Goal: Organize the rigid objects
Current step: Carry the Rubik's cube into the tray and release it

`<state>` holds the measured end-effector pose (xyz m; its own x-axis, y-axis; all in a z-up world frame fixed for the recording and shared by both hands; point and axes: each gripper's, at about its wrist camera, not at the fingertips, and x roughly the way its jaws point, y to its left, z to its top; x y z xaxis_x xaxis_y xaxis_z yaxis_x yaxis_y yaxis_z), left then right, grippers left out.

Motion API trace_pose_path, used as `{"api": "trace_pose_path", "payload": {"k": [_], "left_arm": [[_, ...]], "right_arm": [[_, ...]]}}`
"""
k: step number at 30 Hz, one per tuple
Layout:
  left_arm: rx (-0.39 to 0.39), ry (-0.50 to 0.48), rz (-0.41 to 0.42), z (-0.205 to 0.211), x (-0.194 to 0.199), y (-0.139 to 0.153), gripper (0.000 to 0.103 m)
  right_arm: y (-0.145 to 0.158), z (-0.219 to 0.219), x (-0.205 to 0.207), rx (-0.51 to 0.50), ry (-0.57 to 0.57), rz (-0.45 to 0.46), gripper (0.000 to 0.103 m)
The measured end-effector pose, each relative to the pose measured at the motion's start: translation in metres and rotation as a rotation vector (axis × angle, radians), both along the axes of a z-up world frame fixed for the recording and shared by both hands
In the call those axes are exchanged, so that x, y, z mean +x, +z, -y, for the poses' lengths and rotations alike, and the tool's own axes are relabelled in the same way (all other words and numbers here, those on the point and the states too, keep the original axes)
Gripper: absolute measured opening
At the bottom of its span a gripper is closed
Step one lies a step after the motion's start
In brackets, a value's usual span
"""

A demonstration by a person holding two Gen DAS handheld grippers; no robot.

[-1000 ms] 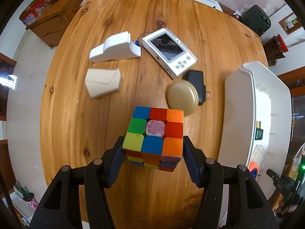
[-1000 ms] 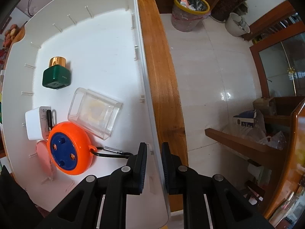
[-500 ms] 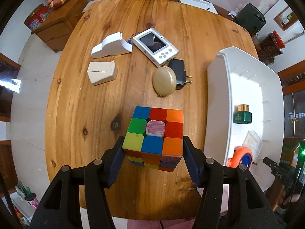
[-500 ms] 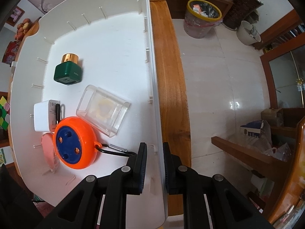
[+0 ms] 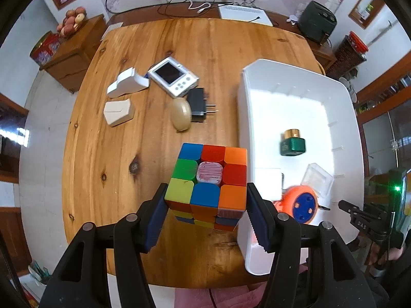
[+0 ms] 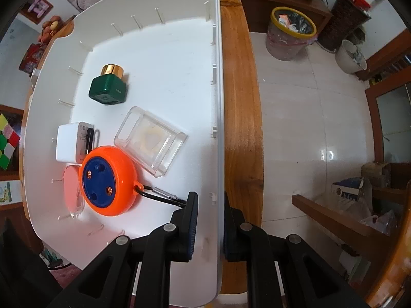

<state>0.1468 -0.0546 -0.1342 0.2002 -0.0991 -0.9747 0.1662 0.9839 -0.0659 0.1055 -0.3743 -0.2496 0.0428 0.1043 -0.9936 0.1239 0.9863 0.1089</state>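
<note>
My left gripper (image 5: 205, 205) is shut on a colourful puzzle cube (image 5: 209, 177), held above the wooden table (image 5: 143, 51) just left of the white bin (image 5: 242, 102). The cube's edge also shows in the right wrist view (image 6: 7, 138). My right gripper (image 6: 209, 220) is shut on the white bin's right wall (image 6: 217, 102). Inside the bin lie a green bottle with gold cap (image 6: 109, 87), a clear plastic box (image 6: 150, 140), a white charger (image 6: 70, 142), an orange and blue round reel (image 6: 108, 179) and a pink disc (image 6: 72, 190).
On the table to the left lie a white camera (image 5: 173, 77), a black plug adapter (image 5: 197, 104), a beige round case (image 5: 181, 114) and two white boxes (image 5: 127, 83) (image 5: 118, 111). Right of the bin is the table edge (image 6: 241, 128), then tiled floor with a waste bin (image 6: 291, 32).
The left gripper has lifted and drawn back with the cube, moving right toward the white bin, so more of the bin shows. The right gripper keeps its hold on the bin wall.
</note>
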Motion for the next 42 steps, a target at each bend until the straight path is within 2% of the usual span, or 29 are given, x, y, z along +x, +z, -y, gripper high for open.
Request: {"api": "trace_pose_path", "payload": {"k": [24,30,42], "left_arm": [[-0.005,-0.208,-0.007,0.108,-0.018,0.005,0.062],[-0.011,-0.243,-0.006,0.118,-0.020,0.006,0.062],[-0.040,-0.243,-0.005,0.113,-0.020,0.007,0.063]], "right_arm": [[-0.004,0.008,-0.001,0.071,0.051,0.015,0.016],[-0.006,0.010,0.002,0.084,0.050,0.009,0.016],[-0.006,0.008,0.003,0.077,0.041,0.004,0.016]]}}
